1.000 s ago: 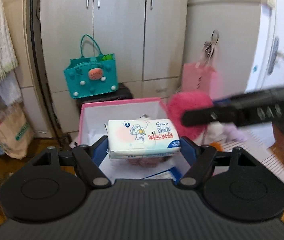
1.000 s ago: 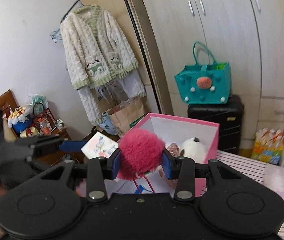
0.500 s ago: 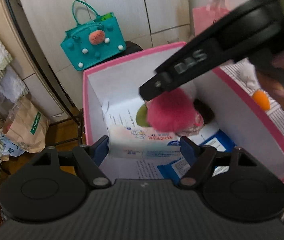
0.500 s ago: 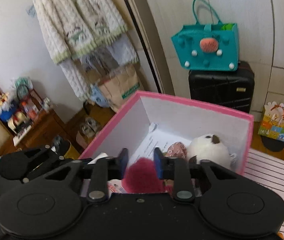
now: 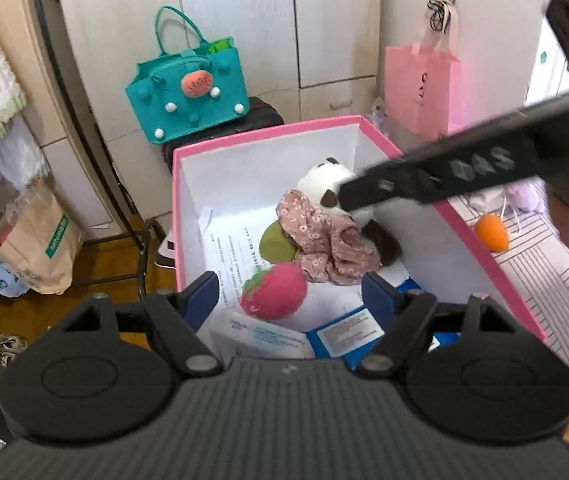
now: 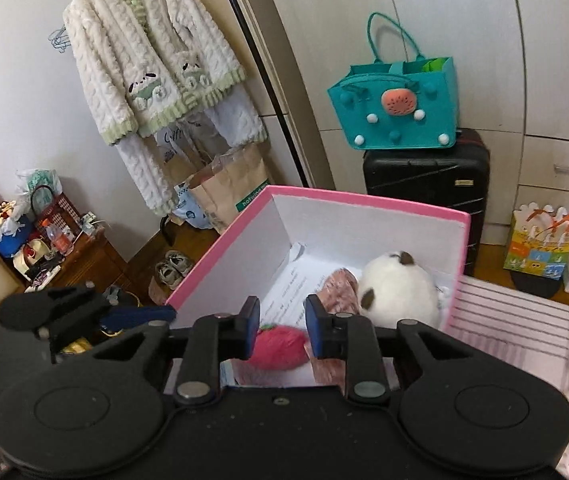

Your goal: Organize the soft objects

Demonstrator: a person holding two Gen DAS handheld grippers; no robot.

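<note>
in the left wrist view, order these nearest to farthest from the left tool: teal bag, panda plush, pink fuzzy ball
From the left tool:
1. pink fuzzy ball, in the pink box, right between the fingers.
2. panda plush, deeper in the box, toward the right.
3. teal bag, beyond the box, on the black suitcase, left of centre.

We see a fuzzy pink ball (image 5: 274,295) on smooth paper, a soft floral cloth (image 5: 326,240), and matt black plastic grippers at the bottom.
</note>
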